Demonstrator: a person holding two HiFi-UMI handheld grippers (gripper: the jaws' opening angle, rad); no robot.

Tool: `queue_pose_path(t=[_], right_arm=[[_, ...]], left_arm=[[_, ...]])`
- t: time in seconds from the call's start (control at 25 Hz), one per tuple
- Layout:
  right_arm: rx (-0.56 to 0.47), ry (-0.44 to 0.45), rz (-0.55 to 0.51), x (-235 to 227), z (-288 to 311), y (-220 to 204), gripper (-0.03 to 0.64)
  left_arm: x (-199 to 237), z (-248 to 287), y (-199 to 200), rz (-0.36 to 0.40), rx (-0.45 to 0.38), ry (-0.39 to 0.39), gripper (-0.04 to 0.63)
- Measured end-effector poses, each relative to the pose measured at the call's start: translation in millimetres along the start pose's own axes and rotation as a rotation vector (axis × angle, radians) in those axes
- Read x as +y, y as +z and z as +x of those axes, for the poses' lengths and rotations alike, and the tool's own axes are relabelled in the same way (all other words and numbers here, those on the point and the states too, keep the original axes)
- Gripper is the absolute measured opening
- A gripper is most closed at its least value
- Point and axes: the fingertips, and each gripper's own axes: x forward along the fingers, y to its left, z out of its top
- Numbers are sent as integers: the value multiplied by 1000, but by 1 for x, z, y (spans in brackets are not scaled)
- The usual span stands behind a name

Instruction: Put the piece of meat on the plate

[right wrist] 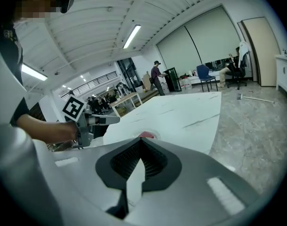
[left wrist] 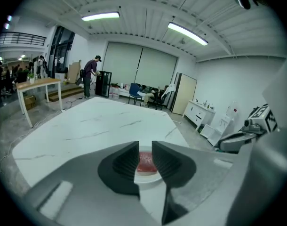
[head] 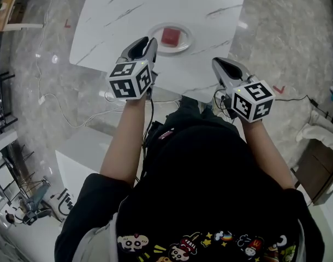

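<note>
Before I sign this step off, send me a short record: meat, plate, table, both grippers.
meat: red piece, lying on the plate
plate: white, on the table near its front edge
table: white marble top
left gripper: jaws a little apart, nothing between them, aimed at the plate, not touching it
right gripper: jaw tips together, empty, off to the side of the plate
task: looks done, meat is on the plate

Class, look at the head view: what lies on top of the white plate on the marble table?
One red piece of meat lies near the middle of the plate, with bare rim around it. The plate's surface under the meat is covered and cannot be seen.
</note>
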Motion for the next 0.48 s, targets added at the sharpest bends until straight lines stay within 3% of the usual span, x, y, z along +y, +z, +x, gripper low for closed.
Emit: queue_pose_path(t=[0.48], right_arm=[[-106, -14, -106, 20, 12, 48, 23]], left_arm=[[0, -85, 34, 38, -250, 56, 155]])
